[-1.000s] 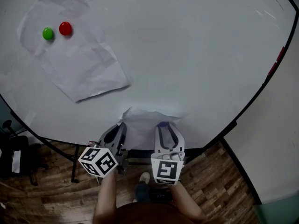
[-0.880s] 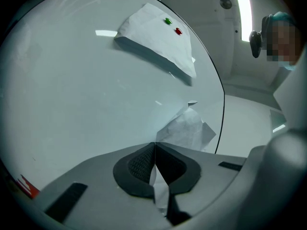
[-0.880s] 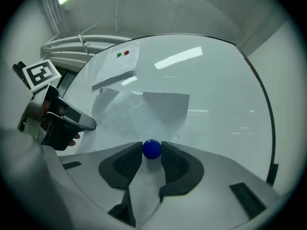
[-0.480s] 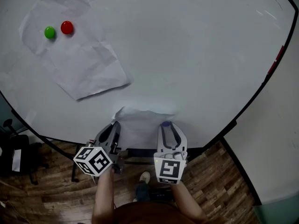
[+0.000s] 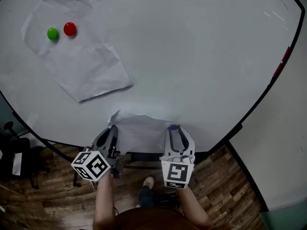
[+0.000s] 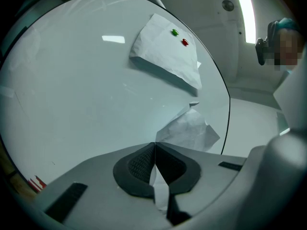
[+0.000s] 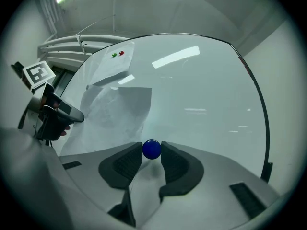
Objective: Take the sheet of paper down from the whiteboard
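A creased white sheet of paper (image 5: 139, 128) lies against the lower edge of the whiteboard (image 5: 201, 56). My left gripper (image 5: 111, 132) is shut on the sheet's left edge; in the left gripper view a strip of the paper (image 6: 158, 186) runs between the closed pads and the rest of the sheet (image 6: 189, 131) spreads out beyond them. My right gripper (image 5: 173, 128) is shut on a small blue magnet (image 7: 152, 149), which sits between its pads over the paper (image 7: 120, 111). The left gripper (image 7: 53, 114) also shows at the left of the right gripper view.
A second crumpled sheet (image 5: 76, 56) hangs at the board's upper left under a green magnet (image 5: 52, 33) and a red magnet (image 5: 70, 28). The board's black frame (image 5: 261, 97) curves round the right side. A wooden floor (image 5: 57, 195) and a stand's legs lie below.
My left gripper has moved left along the board's lower edge, drawing the sheet's left edge with it. The right gripper has stayed shut on the blue magnet.
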`<action>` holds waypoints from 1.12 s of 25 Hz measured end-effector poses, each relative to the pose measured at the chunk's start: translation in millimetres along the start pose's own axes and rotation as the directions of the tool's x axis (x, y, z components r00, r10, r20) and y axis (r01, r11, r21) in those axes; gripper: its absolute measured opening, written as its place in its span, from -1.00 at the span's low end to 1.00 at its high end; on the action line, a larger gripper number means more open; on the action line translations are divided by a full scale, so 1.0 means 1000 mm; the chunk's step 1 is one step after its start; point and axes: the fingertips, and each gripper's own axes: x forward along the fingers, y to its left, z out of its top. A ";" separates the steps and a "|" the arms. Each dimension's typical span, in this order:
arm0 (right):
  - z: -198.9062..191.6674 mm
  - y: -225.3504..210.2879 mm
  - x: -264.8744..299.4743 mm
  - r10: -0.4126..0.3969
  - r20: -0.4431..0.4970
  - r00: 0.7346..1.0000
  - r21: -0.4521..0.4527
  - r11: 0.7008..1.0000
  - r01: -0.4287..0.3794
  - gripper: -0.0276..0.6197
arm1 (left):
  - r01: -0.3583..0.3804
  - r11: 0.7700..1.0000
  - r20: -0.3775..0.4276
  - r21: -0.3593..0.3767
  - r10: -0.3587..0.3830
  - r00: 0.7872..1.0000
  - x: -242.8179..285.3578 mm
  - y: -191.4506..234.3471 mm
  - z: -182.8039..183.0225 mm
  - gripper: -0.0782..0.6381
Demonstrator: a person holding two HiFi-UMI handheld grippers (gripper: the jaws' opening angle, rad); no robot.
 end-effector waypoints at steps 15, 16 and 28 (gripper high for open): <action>-0.011 -0.012 -0.008 -0.022 -0.031 0.999 0.033 0.999 0.023 -0.50 | -0.027 0.998 0.019 -0.058 0.028 0.999 -0.015 0.015 0.003 -0.71; -0.012 -0.012 -0.008 -0.022 -0.032 0.999 0.032 0.999 0.023 -0.50 | -0.025 0.998 0.021 -0.061 0.027 0.999 -0.015 0.016 0.004 -0.71; -0.014 -0.012 -0.005 -0.017 -0.041 0.999 0.019 1.000 0.018 -0.50 | -0.024 0.997 0.025 -0.074 0.026 0.999 -0.015 0.019 0.005 -0.71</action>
